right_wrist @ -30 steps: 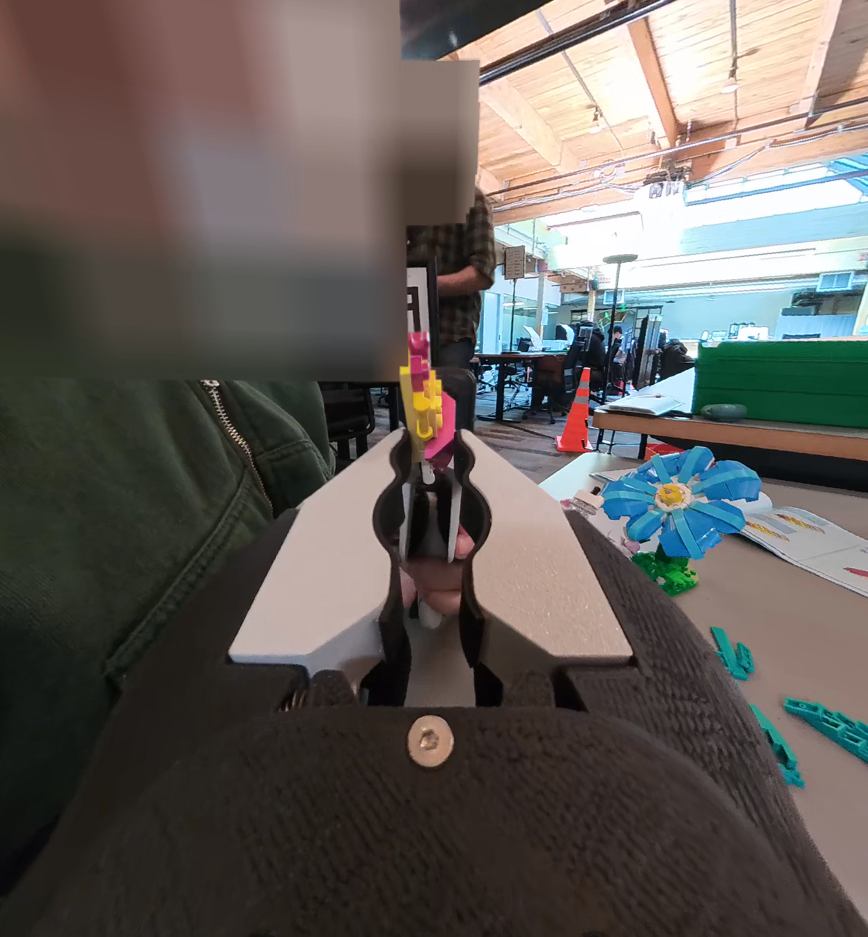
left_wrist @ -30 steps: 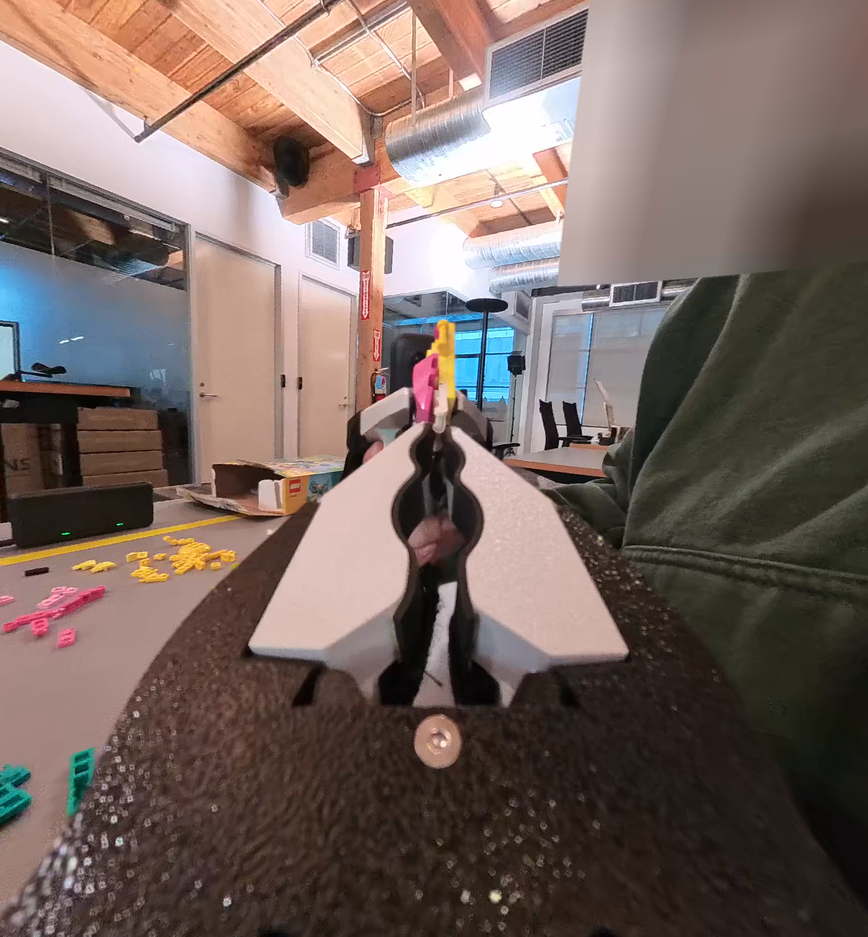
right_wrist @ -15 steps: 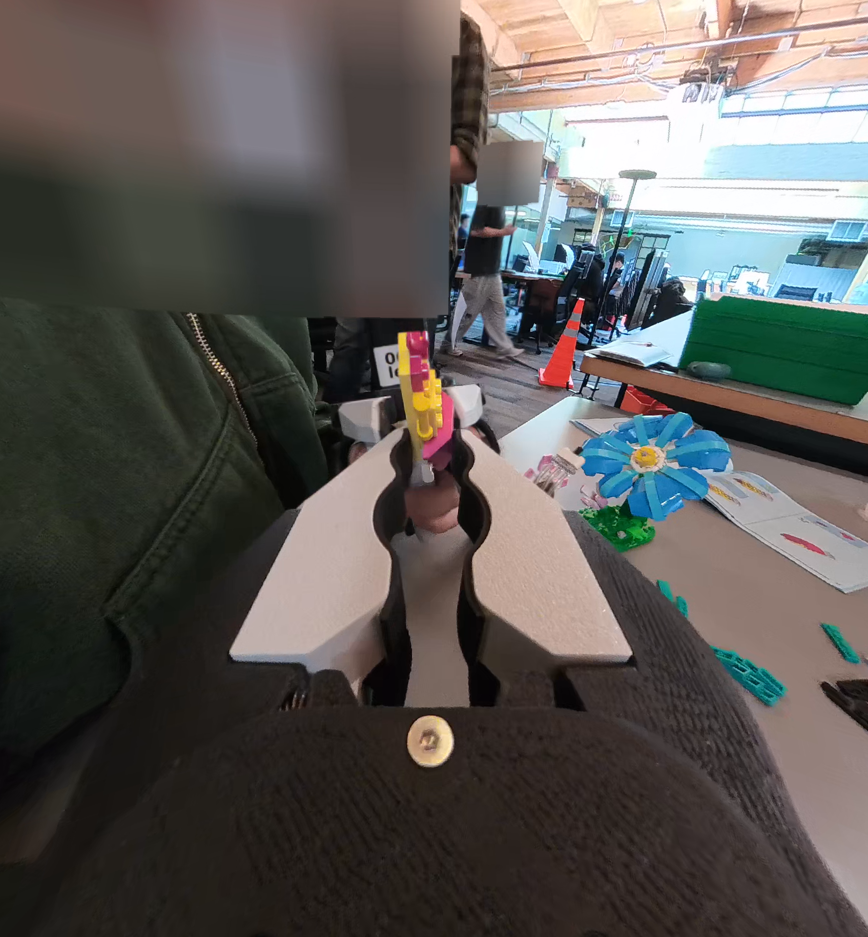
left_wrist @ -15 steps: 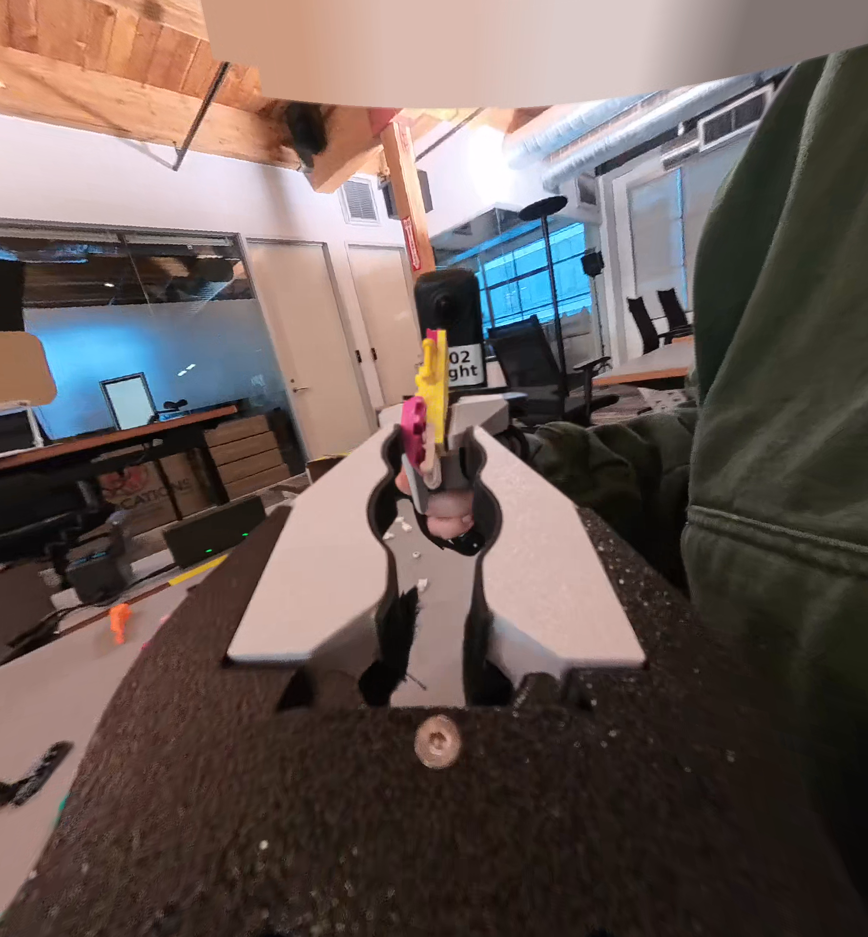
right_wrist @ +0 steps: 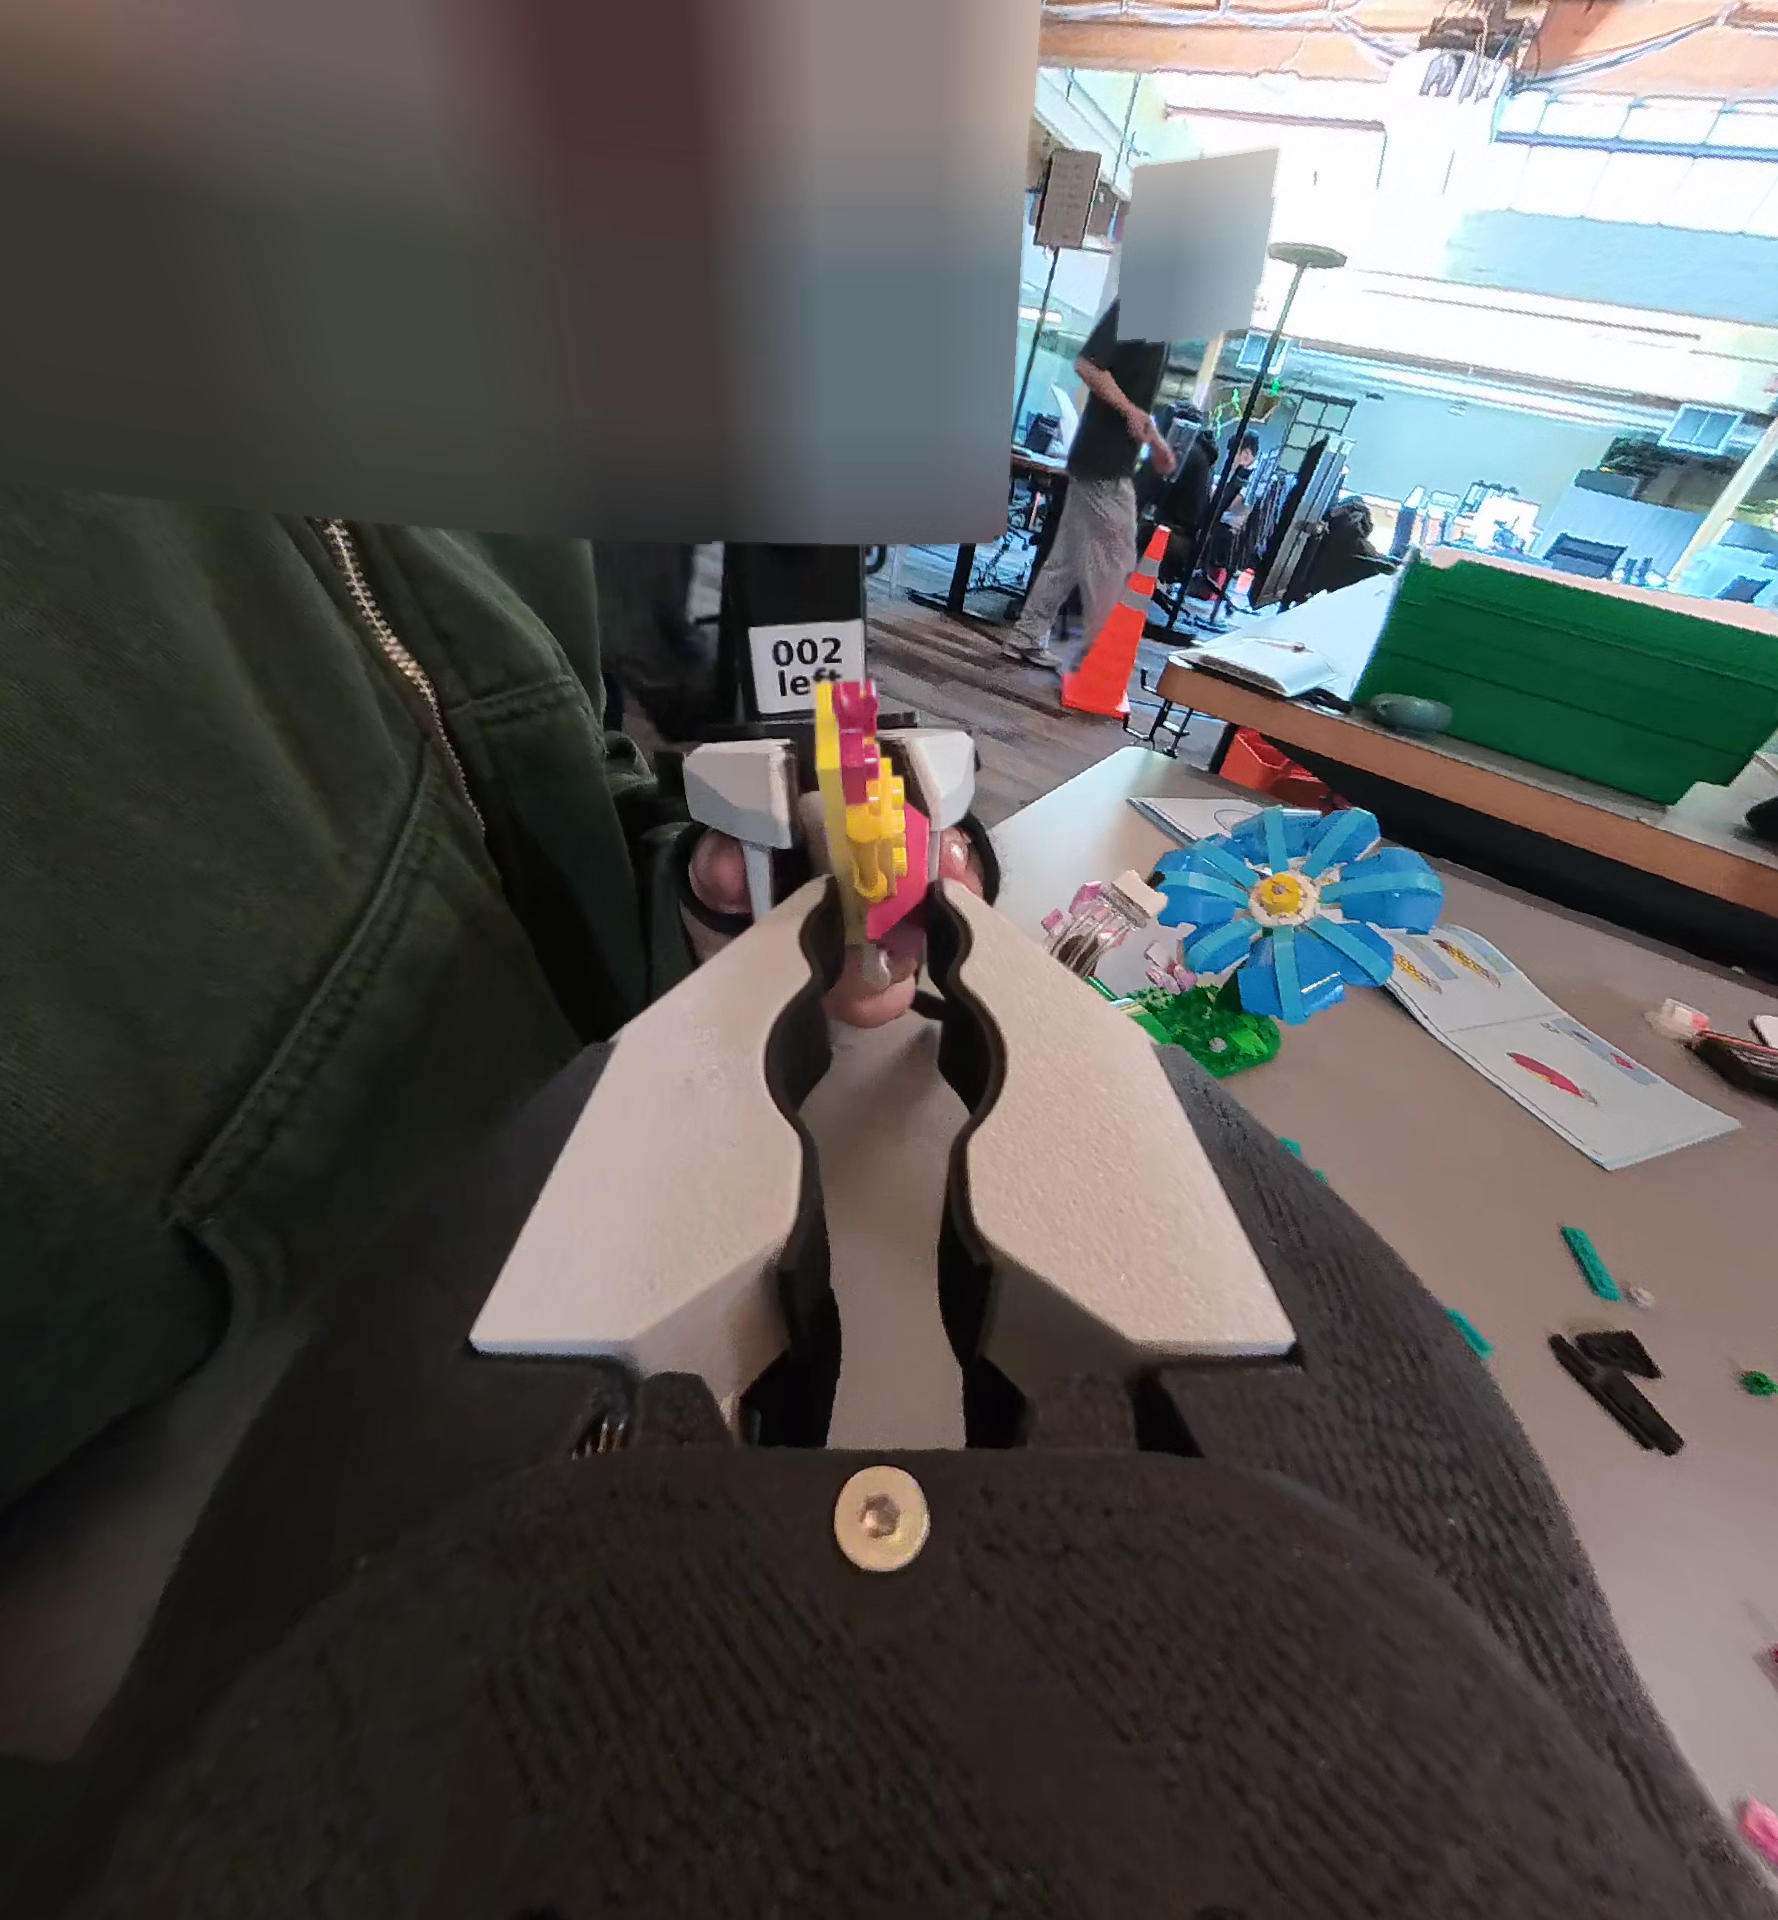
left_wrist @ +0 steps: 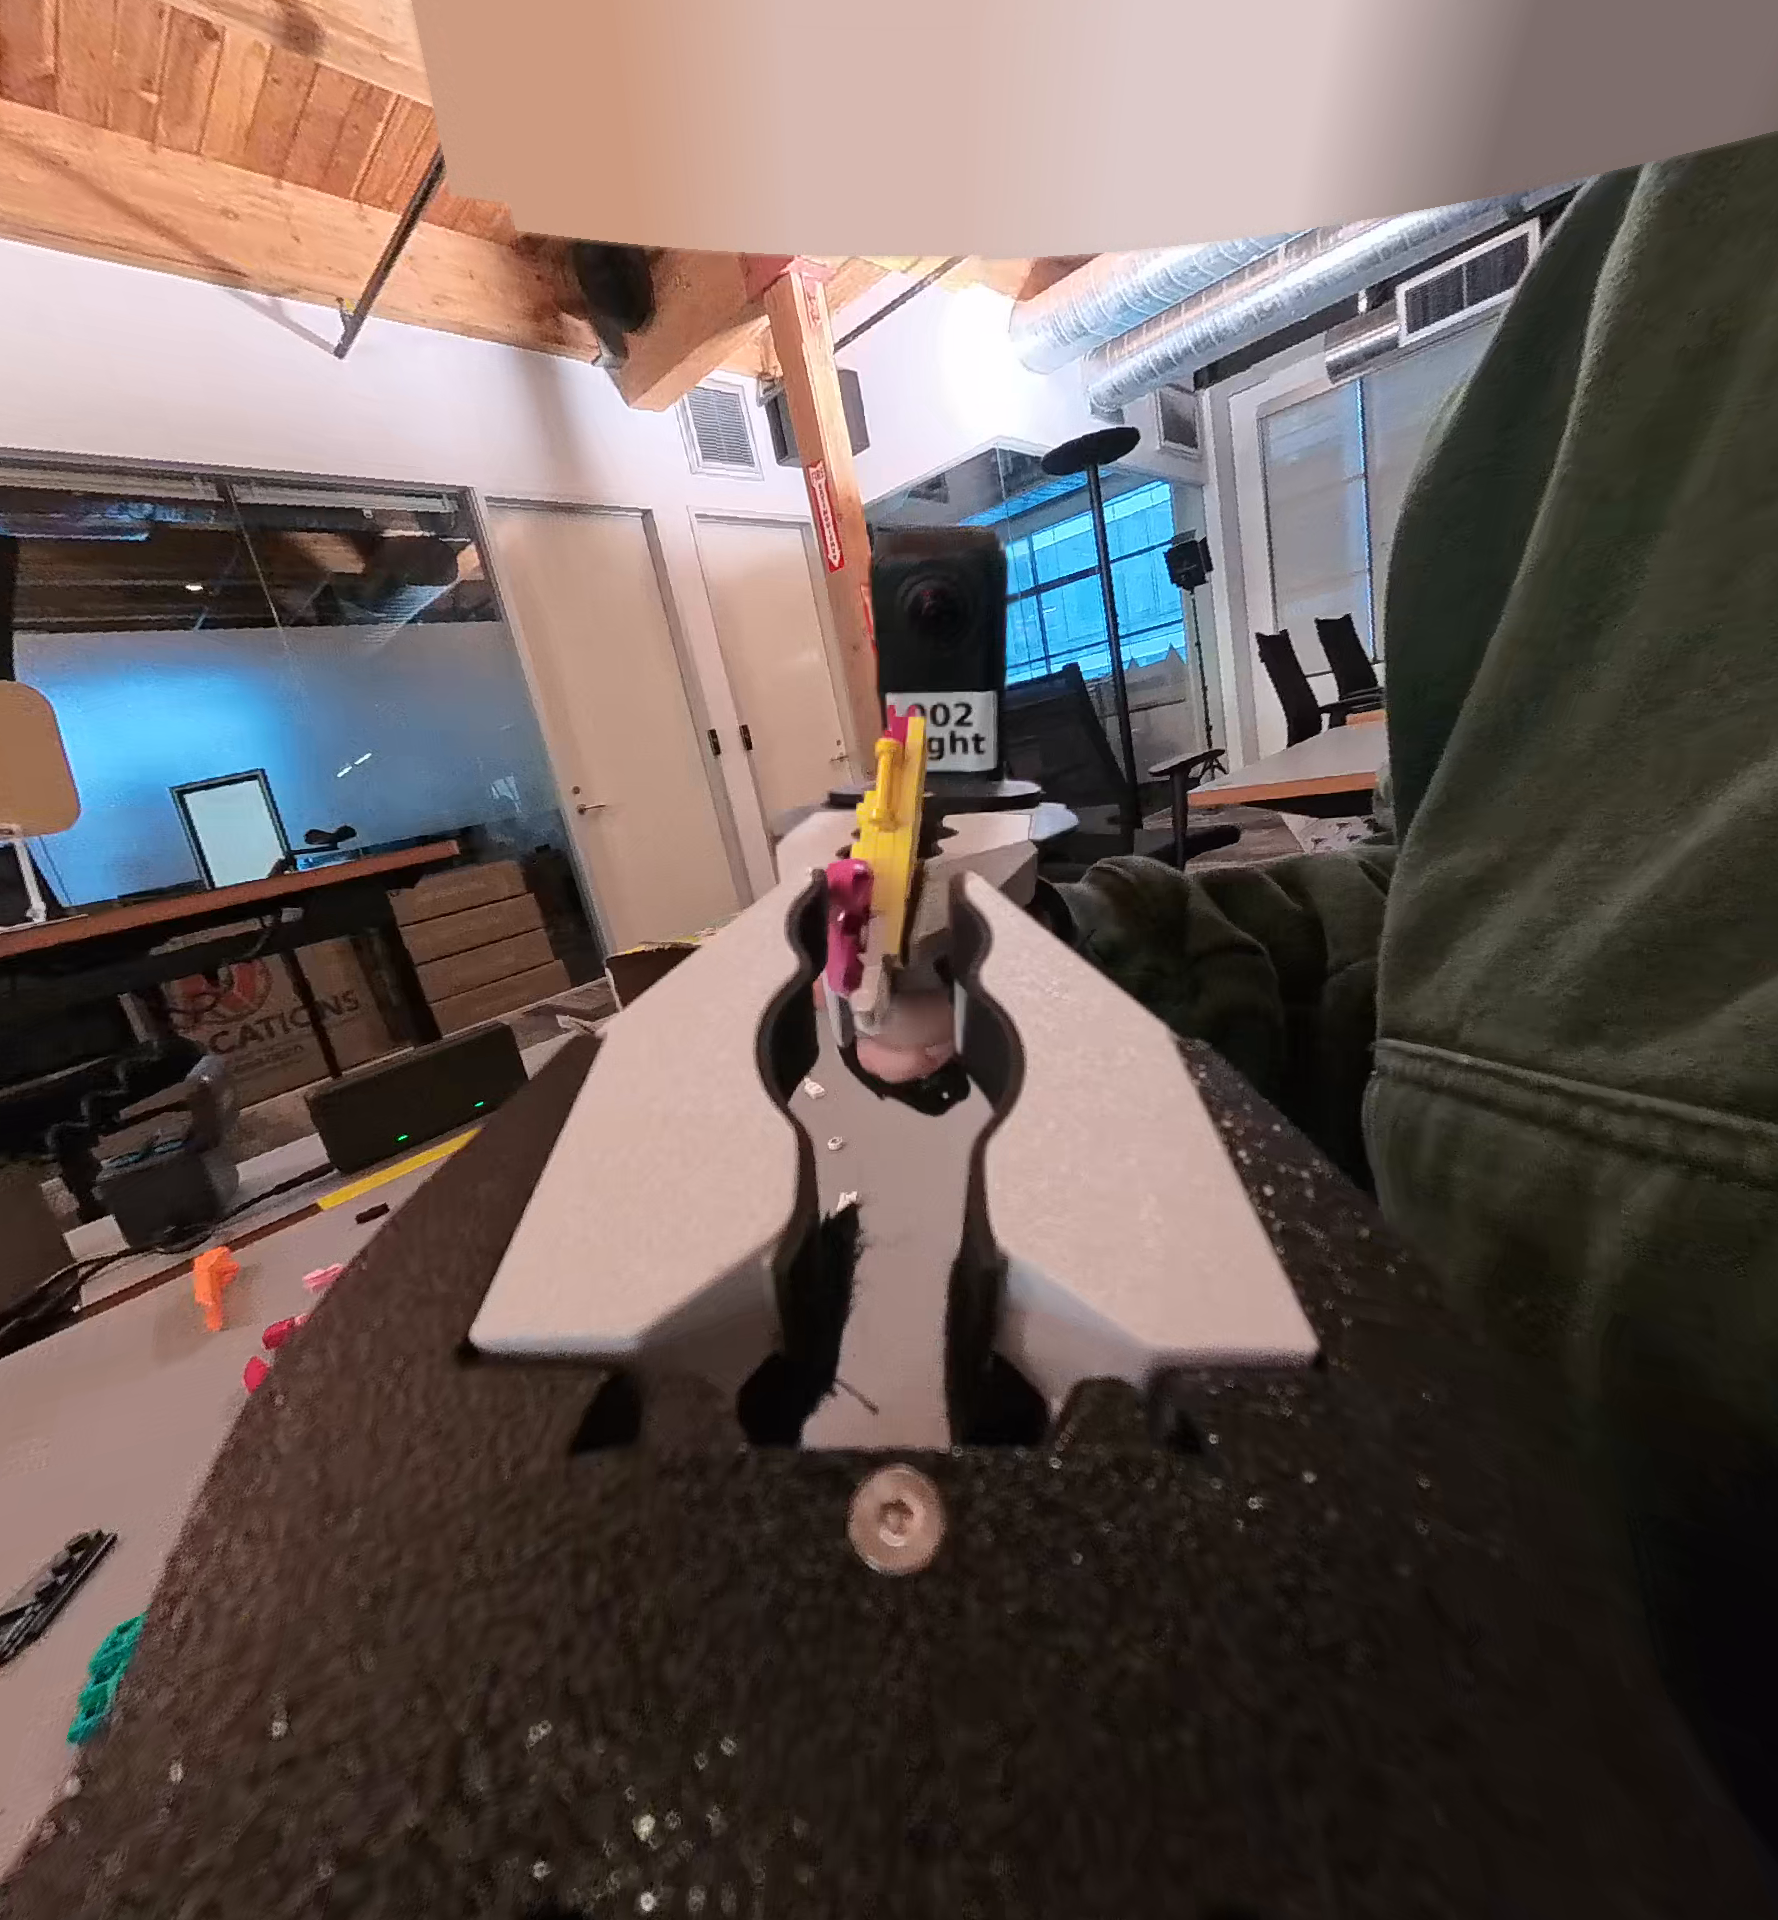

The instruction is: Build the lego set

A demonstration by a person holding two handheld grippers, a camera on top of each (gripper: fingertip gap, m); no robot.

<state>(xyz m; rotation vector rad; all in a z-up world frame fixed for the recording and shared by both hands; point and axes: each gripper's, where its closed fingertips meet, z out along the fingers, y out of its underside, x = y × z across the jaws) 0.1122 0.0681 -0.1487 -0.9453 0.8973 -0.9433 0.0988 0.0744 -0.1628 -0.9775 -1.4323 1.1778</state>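
With the right gripper [right_wrist: 880, 914] and the left gripper [left_wrist: 885, 935] facing tip to tip above the desk [right_wrist: 1487, 1195], both sets of fingers pinching the yellow-and-pink lego piece [right_wrist: 864, 831] between them, keep both grips firm and press squarely, well clear of the blue flower [right_wrist: 1290, 914] beyond.

Yellow and pink piece [left_wrist: 880, 883]: thin flat stack of small bricks, upright on edge, raised off the table, pinched at its lower end.
Blue flower [right_wrist: 1290, 909]: finished, yellow centre, green base, standing at 2 o'clock.
Loose parts [right_wrist: 1617, 1387]: black, teal, pink, scattered at 3 to 4 o'clock.
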